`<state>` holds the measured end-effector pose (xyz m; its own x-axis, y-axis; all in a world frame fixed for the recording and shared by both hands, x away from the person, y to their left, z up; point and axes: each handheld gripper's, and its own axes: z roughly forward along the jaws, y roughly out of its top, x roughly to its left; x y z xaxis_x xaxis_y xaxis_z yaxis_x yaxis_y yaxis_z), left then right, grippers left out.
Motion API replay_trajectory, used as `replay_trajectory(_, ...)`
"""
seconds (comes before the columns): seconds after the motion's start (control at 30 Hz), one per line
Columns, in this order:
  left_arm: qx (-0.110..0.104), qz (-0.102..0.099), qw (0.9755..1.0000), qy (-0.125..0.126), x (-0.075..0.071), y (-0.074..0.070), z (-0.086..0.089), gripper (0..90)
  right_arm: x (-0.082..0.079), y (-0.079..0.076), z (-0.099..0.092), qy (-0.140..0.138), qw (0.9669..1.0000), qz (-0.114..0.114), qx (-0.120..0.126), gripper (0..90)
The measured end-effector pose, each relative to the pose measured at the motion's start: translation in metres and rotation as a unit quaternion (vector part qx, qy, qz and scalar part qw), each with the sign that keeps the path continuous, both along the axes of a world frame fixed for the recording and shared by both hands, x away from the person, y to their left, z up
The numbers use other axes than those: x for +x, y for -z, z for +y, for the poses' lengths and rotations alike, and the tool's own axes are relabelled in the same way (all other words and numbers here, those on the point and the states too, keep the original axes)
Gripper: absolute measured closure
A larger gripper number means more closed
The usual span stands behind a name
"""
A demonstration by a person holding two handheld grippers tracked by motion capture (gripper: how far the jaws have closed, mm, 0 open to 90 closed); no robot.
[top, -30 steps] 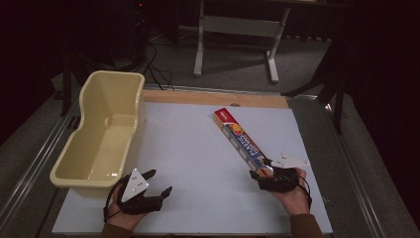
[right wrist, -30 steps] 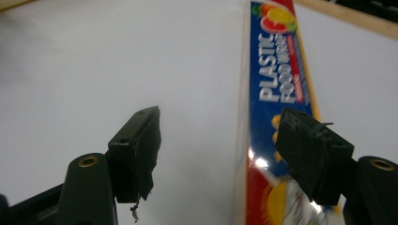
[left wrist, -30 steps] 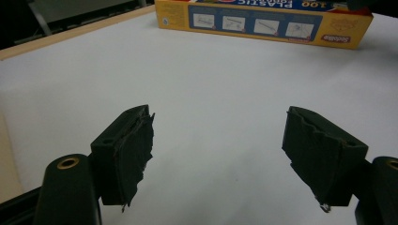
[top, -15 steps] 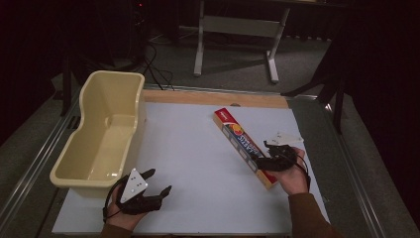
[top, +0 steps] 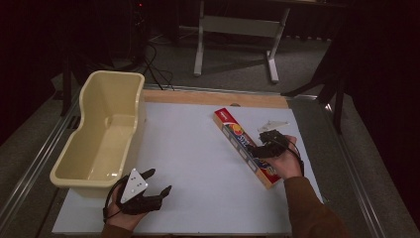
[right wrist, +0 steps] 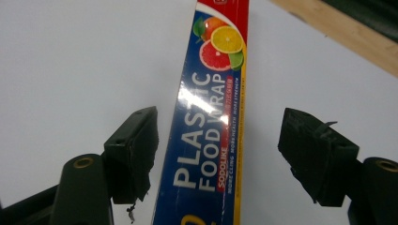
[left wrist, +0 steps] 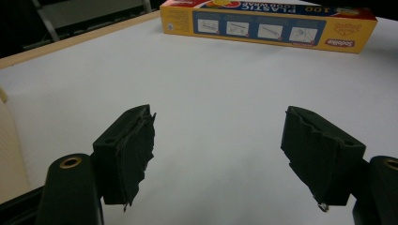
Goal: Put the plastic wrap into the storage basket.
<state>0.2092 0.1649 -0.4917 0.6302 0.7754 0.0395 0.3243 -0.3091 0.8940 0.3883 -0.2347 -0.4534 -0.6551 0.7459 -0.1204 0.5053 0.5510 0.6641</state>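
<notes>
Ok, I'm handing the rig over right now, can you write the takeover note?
Right gripper: jaws open, just been opening, poised on either side of the plastic wrap box; pads not touching it.
Left gripper: open, empty, over the white table near the front corner of the cream tub.
Box: lies flat and diagonal on the table's right half, apart from the tub. Nothing visible in the tub.
Done: right gripper lined up over the box.
Left: probably close on the box, lift it, and likely move it to the tub.
</notes>
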Motion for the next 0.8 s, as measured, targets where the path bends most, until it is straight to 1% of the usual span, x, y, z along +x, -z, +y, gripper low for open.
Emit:
replay_trajectory(0.03, 0.000, 0.001, 1.0000, -0.001, 0.000, 0.000, 0.000, 25.4, 0.006, 0.003, 0.003, 0.000, 0.9999, 0.009, -0.007, 28.2)
replay_trajectory(0.07, 0.000, 0.001, 1.0000, -0.001, 0.000, 0.000, 0.000, 25.4, 0.006, 0.003, 0.003, 0.000, 0.9999, 0.009, -0.007, 28.2)
replay_trajectory(0.1, 0.000, 0.002, 1.0000, -0.001, 0.000, 0.000, 0.000, 25.4, 0.011, 0.005, 0.005, 0.001, 0.9998, 0.017, -0.012, 27.9)
replay_trajectory(0.2, -0.001, 0.001, 1.0000, -0.001, 0.000, 0.000, 0.000, 25.4, 0.021, 0.009, 0.010, 0.001, 0.9991, 0.037, -0.018, 27.0)
replay_trajectory(0.23, -0.001, 0.001, 1.0000, -0.001, 0.000, 0.000, 0.000, 25.4, 0.021, 0.009, 0.010, 0.001, 0.9991, 0.037, -0.018, 27.0)
replay_trajectory(0.27, -0.002, 0.001, 1.0000, -0.002, 0.000, 0.000, 0.001, 25.4, 0.027, 0.011, 0.013, 0.001, 0.9987, 0.047, -0.020, 26.2)
replay_trajectory(0.37, -0.002, 0.003, 1.0000, -0.002, 0.000, 0.000, 0.001, 25.4, 0.031, 0.012, 0.014, 0.001, 0.9983, 0.055, -0.019, 25.2)
replay_trajectory(0.4, -0.001, 0.005, 1.0000, -0.002, 0.001, 0.000, 0.001, 25.4, 0.035, 0.013, 0.015, 0.002, 0.9976, 0.067, -0.019, 24.5)
replay_trajectory(0.43, -0.001, 0.005, 1.0000, -0.002, 0.001, 0.000, 0.001, 25.4, 0.035, 0.013, 0.015, 0.002, 0.9976, 0.067, -0.019, 24.5)
replay_trajectory(0.47, -0.001, 0.005, 1.0000, -0.003, 0.001, 0.001, 0.001, 25.4, 0.039, 0.016, 0.018, 0.000, 0.9968, 0.076, -0.024, 23.6)
replay_trajectory(0.5, -0.001, 0.005, 1.0000, -0.003, 0.001, 0.001, 0.001, 25.4, 0.039, 0.016, 0.018, 0.000, 0.9968, 0.076, -0.024, 23.6)
replay_trajectory(0.57, -0.002, 0.004, 1.0000, -0.003, 0.001, 0.000, 0.001, 25.5, 0.044, 0.019, 0.021, 0.001, 0.9957, 0.087, -0.031, 22.8)
replay_trajectory(0.6, -0.002, 0.004, 1.0000, -0.003, 0.001, 0.000, 0.001, 25.6, 0.044, 0.019, 0.021, 0.001, 0.9957, 0.087, -0.031, 22.8)
replay_trajectory(0.63, -0.002, 0.004, 1.0000, -0.002, 0.001, 0.000, 0.001, 25.6, 0.047, 0.021, 0.024, 0.002, 0.9948, 0.095, -0.036, 22.1)
replay_trajectory(0.67, -0.002, 0.004, 1.0000, -0.002, 0.001, 0.000, 0.001, 25.6, 0.047, 0.021, 0.024, 0.002, 0.9948, 0.095, -0.036, 22.1)
replay_trajectory(0.7, -0.002, 0.004, 1.0000, -0.002, 0.001, 0.000, 0.001, 25.6, 0.050, 0.023, 0.027, 0.001, 0.9939, 0.103, -0.040, 22.0)
replay_trajectory(0.8, 0.000, 0.007, 1.0000, -0.003, 0.001, 0.001, 0.001, 25.6, 0.054, 0.025, 0.030, 0.000, 0.9932, 0.108, -0.044, 22.0)
